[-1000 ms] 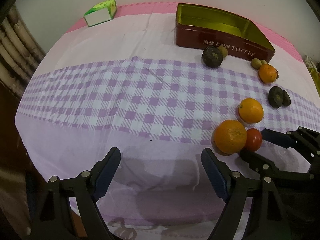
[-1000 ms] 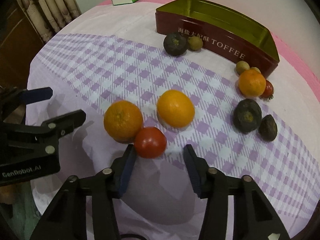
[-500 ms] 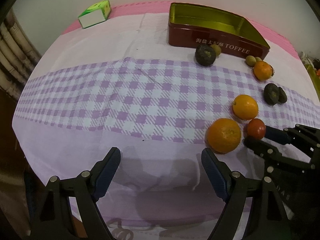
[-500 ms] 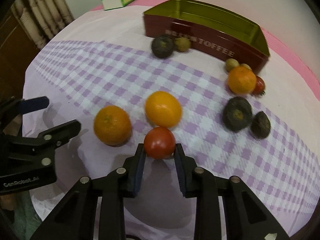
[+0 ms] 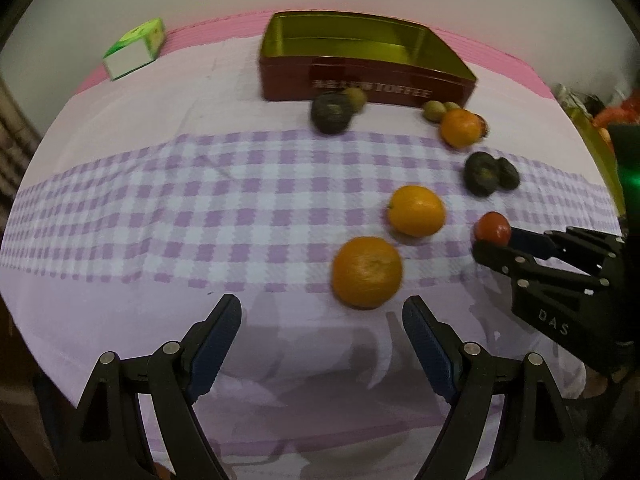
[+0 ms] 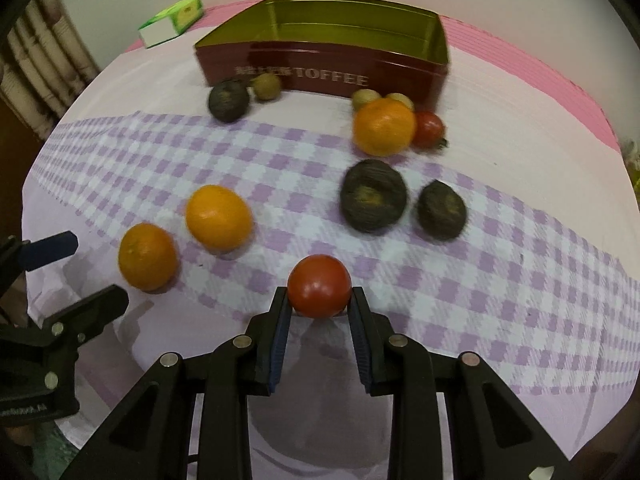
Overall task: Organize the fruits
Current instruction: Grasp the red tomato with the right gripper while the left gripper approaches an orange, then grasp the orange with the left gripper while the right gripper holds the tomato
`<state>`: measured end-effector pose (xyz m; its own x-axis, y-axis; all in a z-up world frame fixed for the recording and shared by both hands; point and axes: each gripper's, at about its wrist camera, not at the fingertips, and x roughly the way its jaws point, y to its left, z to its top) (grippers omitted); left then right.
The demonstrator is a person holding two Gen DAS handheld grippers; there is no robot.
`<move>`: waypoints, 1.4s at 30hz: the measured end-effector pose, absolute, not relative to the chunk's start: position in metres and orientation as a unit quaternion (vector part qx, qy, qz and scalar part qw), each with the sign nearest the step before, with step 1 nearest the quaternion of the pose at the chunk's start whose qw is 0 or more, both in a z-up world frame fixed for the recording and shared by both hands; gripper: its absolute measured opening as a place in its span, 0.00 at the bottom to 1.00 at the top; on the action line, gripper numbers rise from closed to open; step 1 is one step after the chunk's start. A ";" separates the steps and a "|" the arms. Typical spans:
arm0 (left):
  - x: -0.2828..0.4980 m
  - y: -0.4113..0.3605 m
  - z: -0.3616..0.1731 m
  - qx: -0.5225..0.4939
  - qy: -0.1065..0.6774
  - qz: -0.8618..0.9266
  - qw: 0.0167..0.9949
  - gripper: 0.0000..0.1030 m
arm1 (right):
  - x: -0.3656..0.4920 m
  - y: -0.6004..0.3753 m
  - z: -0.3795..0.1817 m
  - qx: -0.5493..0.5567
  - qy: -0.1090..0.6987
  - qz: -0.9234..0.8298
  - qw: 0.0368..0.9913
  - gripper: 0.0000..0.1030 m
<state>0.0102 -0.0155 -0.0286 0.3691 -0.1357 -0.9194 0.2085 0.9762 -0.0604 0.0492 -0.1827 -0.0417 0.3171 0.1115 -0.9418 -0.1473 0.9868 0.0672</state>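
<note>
Right gripper (image 6: 319,300) clamped on a red tomato (image 6: 319,286), both pads pressing its sides, tomato at the fingertips over the purple-checked tablecloth (image 6: 500,300). Just ahead-left of it: a yellow-orange orange (image 6: 219,217), and further left a darker orange (image 6: 147,256), the two close together. Ahead-right: two dark wrinkled fruits (image 6: 373,195) side by side. Beyond those a third orange (image 6: 384,126) with a second tomato (image 6: 429,129) touching its right side. Farthest ahead, the open red toffee tin (image 6: 320,70), nothing visible inside; a dark fruit (image 6: 228,100) and small greenish fruits (image 6: 267,86) sit against its front wall. Green box (image 6: 172,20) far ahead-left.

Left gripper (image 5: 320,328) wide, nothing between the fingers, held over plain cloth. Darker orange just ahead, slightly right of its right finger. Frames somewhat blurred.
</note>
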 end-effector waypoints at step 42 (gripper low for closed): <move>0.050 -0.042 -0.044 0.041 0.573 -0.119 0.810 0.41 | 0.049 -0.201 -0.042 0.009 0.575 0.061 0.816 0.27</move>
